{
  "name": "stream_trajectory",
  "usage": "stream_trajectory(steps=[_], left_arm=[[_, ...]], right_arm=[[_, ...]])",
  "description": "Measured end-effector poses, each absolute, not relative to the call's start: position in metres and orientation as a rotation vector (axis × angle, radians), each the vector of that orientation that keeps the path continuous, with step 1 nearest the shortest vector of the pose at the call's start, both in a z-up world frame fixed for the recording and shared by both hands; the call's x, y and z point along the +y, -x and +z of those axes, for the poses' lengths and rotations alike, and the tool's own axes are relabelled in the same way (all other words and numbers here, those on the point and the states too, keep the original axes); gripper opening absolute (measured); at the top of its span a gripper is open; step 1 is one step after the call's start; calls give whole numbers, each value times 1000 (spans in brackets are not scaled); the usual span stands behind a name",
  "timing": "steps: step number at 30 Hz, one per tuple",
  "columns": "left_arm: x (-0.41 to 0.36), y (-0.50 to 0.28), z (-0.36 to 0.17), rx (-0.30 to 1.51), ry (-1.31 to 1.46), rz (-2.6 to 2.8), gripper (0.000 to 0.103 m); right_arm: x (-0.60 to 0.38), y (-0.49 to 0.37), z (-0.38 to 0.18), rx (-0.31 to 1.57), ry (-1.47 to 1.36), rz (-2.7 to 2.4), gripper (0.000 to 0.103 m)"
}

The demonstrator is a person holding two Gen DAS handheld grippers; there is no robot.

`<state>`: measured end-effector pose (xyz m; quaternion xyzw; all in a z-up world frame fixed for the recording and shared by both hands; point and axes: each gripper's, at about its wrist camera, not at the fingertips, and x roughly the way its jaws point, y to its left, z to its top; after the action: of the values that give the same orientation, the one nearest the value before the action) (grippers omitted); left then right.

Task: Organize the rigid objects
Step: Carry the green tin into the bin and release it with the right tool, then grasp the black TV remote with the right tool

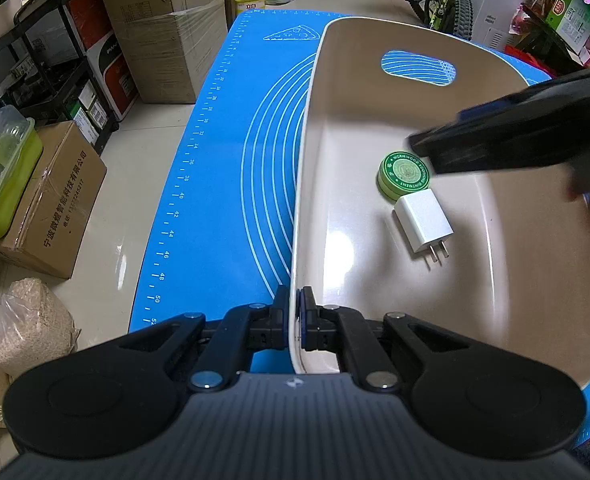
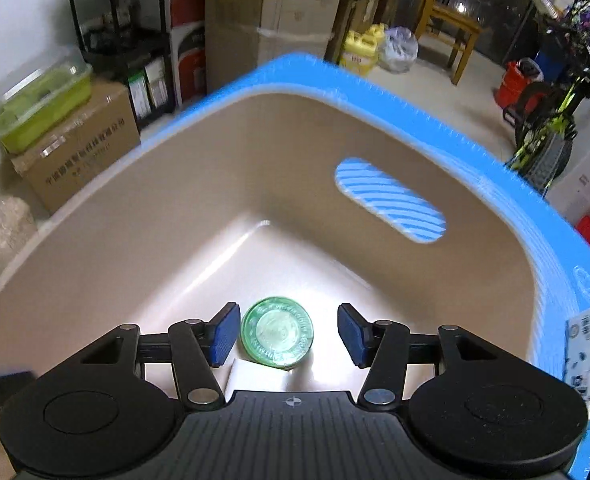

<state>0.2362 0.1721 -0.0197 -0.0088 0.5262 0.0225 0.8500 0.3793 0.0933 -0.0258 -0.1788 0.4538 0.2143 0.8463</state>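
The basin (image 1: 495,304) is plain beige with a paler rim. The mat (image 1: 223,168) is bright blue, printed with white arcs, ruler marks and a pizza-slice outline. The round tin (image 1: 404,175) is green with a white-lettered ring. The charger (image 1: 424,220) is plain white. Both tools are black with blue pads (image 2: 225,334).

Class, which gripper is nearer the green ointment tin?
Right. The right gripper hangs open directly over the green ointment tin inside the beige bin; the left gripper clamps the bin's near rim, well away.
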Motion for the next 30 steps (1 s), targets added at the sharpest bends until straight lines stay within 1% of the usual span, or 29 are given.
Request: stream_trajectory(steps=[8, 11, 14, 17, 24, 30], left_arm=[[173, -236, -19, 1107, 23, 44, 7], [174, -236, -19, 1107, 22, 44, 7], [174, -237, -19, 1107, 23, 44, 7], [174, -237, -19, 1107, 22, 44, 7], [175, -236, -18, 1107, 21, 44, 7], [175, -235, -18, 1106, 18, 44, 7]], right_arm=[[17, -341, 46, 809, 282, 404, 65], [-17, -326, 59, 774, 242, 339, 66], [-51, -314, 60, 761, 229, 263, 66], [-79, -303, 47, 787, 222, 196, 66], [-123, -285, -11, 893, 184, 68, 66], [-123, -277, -53, 979, 160, 12, 66]])
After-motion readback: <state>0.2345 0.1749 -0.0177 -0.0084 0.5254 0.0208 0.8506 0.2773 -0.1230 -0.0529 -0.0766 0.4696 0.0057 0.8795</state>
